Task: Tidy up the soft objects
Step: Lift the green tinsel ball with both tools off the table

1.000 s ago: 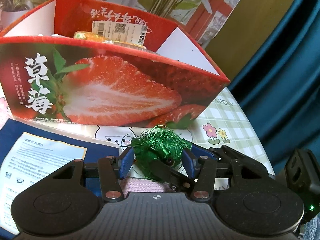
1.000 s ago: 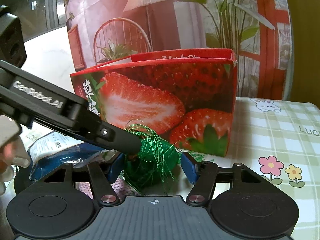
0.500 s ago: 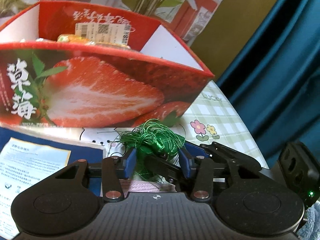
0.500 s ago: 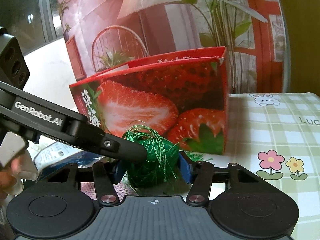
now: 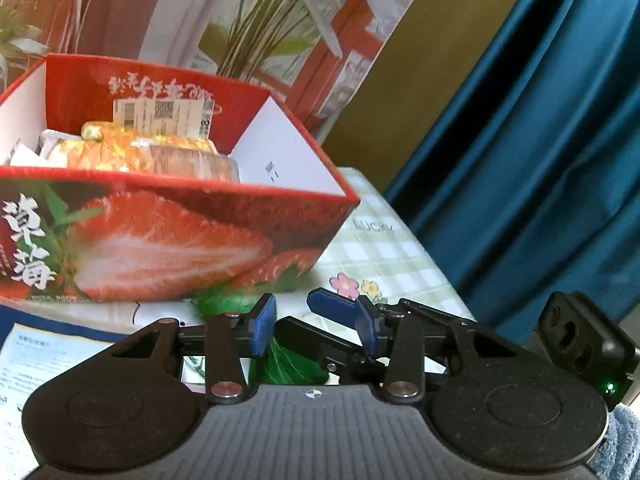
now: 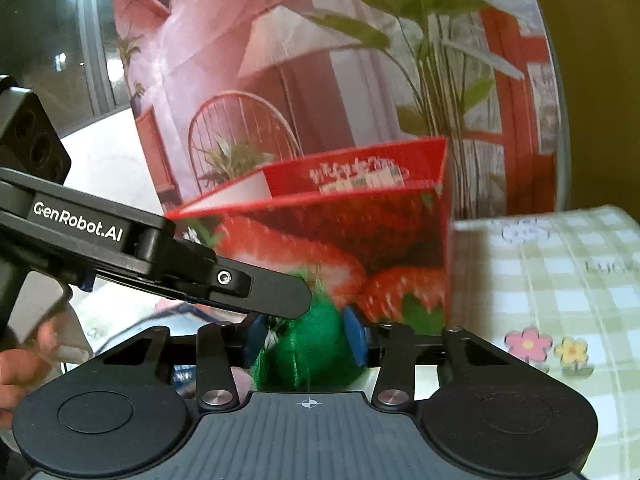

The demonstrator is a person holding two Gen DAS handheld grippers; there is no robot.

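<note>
A green thread ball (image 6: 316, 344) sits between the blue pads of my right gripper (image 6: 306, 336), which is shut on it. In the left wrist view the ball (image 5: 290, 366) shows low, below and between the pads. My left gripper (image 5: 316, 324) has its jaws apart around the right gripper's finger (image 5: 320, 340) and holds nothing. The left gripper's black finger (image 6: 256, 288) lies over the ball in the right wrist view. A red strawberry box (image 5: 172, 232) stands just ahead, holding wrapped packets (image 5: 160, 156); it also shows in the right wrist view (image 6: 360, 232).
A checked tablecloth with flowers (image 6: 560, 320) covers the table to the right. A blue packet with a paper label (image 5: 44, 360) lies at the left. A teal curtain (image 5: 540, 140) hangs at the right. A printed backdrop stands behind the box.
Both grippers have risen, so more of the box's inside shows. My left gripper's jaws have spread off the green ball, which now stays in the right gripper.
</note>
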